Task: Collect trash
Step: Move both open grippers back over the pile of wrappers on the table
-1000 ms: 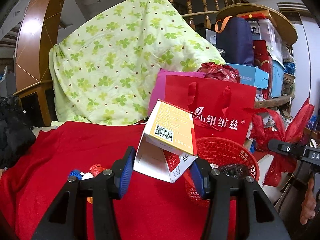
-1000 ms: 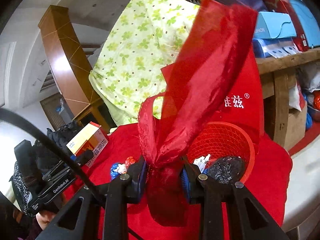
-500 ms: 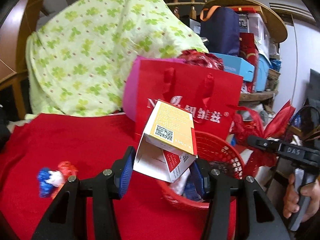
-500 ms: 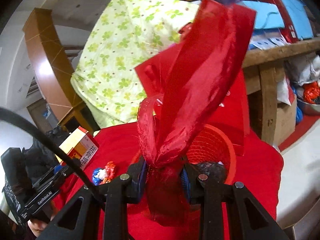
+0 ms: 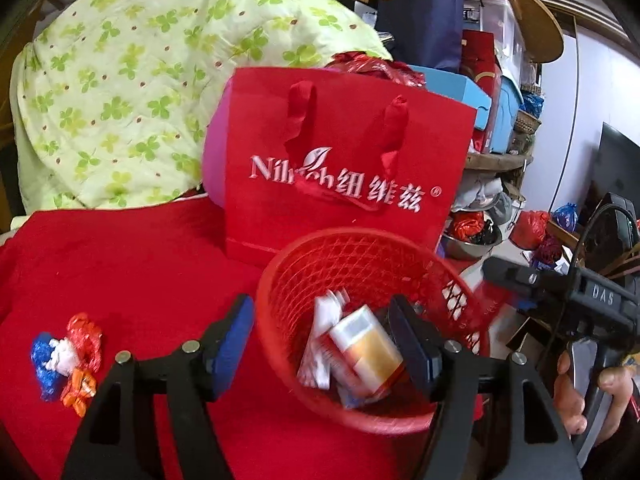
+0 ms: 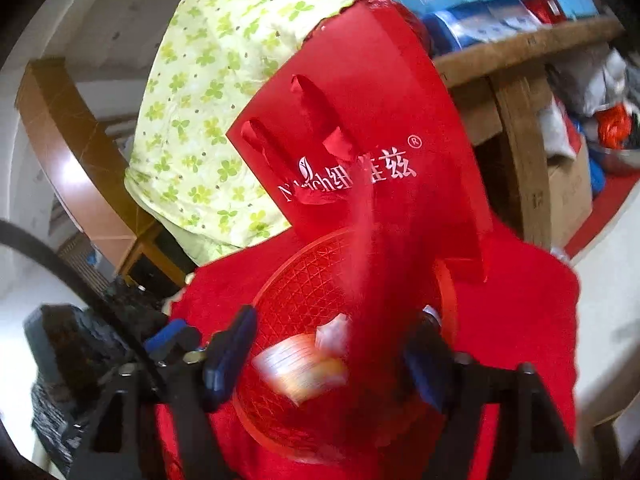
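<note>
Item 1. Left hand-held gripper [image 5: 320, 340]: jaws wide apart, holding nothing, poised over the near rim of the basket.

Item 2. Right hand-held gripper [image 6: 332, 352]: jaws apart, directly above the basket. A red ribbon [image 6: 372, 248] hangs blurred between the fingers; whether it touches either pad cannot be told, and it looks unclamped.

Item 3. Basket [image 5: 460, 292]: red plastic lattice, round, standing on the red cloth [image 5: 132, 264] just in front of the bag. Serves as the trash receptacle.

Item 4. Box [image 5: 368, 348]: orange and white carton, lying tilted inside the basket, motion-blurred. White scraps [image 5: 324, 320] lie beside it in the basket.

Item 5. Wrappers [image 5: 66, 354]: small cluster of blue, red, white and orange foil, lying on the cloth well left of the basket. Not collected.

Item 6. Bag [image 5: 340, 168]: red paper gift bag with white lettering, upright behind the basket. Not judged to be trash.

Item 7. Quilt [image 5: 140, 80]: green clover print, heaped at the back.

Status, by judgement: largely done. Box is in the basket; ribbon is over it and probably going in. Remaining: the wrappers, nearest the left gripper. No other loose trash is visible on the cloth.
</note>
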Demonstrator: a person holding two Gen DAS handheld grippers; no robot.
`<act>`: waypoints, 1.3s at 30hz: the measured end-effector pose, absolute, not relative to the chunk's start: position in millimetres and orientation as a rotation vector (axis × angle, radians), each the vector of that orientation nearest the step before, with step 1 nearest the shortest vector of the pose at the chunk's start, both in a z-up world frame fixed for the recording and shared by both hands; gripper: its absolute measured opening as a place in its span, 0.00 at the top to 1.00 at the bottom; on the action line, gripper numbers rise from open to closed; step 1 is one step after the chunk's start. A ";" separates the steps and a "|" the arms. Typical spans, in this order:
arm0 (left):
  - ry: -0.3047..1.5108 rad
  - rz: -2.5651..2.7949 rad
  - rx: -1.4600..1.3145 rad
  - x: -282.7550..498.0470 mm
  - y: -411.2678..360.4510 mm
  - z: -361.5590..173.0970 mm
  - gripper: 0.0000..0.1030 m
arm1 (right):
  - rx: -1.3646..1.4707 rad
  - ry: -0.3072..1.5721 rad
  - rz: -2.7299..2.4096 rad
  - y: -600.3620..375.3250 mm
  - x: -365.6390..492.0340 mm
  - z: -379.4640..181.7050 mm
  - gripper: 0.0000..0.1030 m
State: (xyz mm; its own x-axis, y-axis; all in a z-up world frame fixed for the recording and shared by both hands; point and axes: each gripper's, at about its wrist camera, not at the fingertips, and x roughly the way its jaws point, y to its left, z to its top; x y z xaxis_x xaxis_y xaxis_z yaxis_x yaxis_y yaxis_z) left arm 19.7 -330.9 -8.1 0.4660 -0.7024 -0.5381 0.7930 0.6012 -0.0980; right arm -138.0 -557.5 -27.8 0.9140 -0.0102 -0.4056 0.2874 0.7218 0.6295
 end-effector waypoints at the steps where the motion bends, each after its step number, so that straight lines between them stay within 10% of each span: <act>1: 0.567 -0.910 0.179 19.9 -322.7 -8.7 0.32 | 0.757 0.383 -0.174 -556.7 -138.3 -28.1 0.26; 26: 0.551 -0.272 0.052 25.6 9.2 -37.7 0.32 | 0.514 0.372 0.231 -302.4 -12.3 12.2 0.26; 39: 0.564 -0.294 -0.018 32.9 22.0 -47.5 0.31 | 0.435 0.424 0.203 -270.6 -28.1 -1.3 0.26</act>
State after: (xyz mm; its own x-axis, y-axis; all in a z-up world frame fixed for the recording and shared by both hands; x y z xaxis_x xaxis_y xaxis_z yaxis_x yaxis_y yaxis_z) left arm 32.9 22.0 -47.5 0.8045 -0.2792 -0.5243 0.2696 0.9581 -0.0966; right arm -28.1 -270.6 -1.3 0.8930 0.2789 -0.3532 -0.1003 0.8884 0.4479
